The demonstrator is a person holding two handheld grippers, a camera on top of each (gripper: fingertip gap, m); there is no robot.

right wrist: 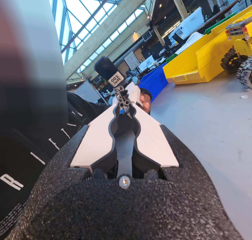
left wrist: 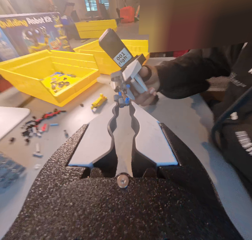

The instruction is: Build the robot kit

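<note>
Holding one small grey-and-blue brick assembly (left wrist: 121, 97) between both narrowed grippers, left gripper (left wrist: 122, 104) and right gripper (right wrist: 123, 108); judged best kept squarely aligned.

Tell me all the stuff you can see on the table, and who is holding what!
grey-and-blue brick piece: one, held up between both gripper tips
yellow bins: several, table's far side; the nearest holds small dark parts
yellow brick part: one, on the table near that bin
loose parts: many, black, red, blue, scattered on the grey table
yellow toy vehicle: one, black wheels, beside a bin
blue bin: one, behind
left gripper: shut on the piece
right gripper: shut on the piece
</note>
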